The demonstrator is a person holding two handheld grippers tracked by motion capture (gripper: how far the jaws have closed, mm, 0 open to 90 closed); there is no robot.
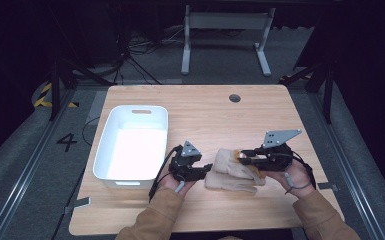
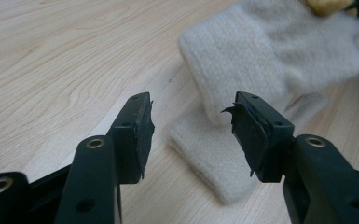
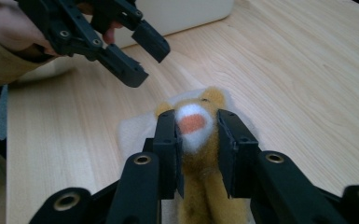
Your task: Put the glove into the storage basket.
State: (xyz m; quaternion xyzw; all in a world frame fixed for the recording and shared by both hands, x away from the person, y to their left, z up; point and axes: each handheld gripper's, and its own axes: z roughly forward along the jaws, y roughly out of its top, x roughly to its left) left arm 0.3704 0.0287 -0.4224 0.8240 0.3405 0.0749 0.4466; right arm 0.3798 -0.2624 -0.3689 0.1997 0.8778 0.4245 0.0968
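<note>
A cream knitted glove (image 1: pixel 228 172) (image 2: pixel 242 74) lies flat on the wooden table (image 1: pixel 205 115), its cuff toward my left gripper. My right gripper (image 1: pixel 240 157) (image 3: pixel 196 140) is shut on a small yellow-orange plush toy (image 3: pixel 196 135) with a white muzzle and orange nose, held over the glove (image 3: pixel 135 128). The toy's tip (image 2: pixel 328 5) shows at the glove's far end. My left gripper (image 1: pixel 207 169) (image 2: pixel 193 123) stands open just short of the cuff, nothing between its jaws. In the right gripper view the left gripper (image 3: pixel 140 51) hovers open beyond the toy.
A white plastic bin (image 1: pixel 131 145) (image 3: pixel 182 14) stands on the left part of the table, close beside the left hand. A round cable hole (image 1: pixel 235 98) sits near the far edge. A metal frame (image 1: pixel 225 35) and cables lie on the floor beyond.
</note>
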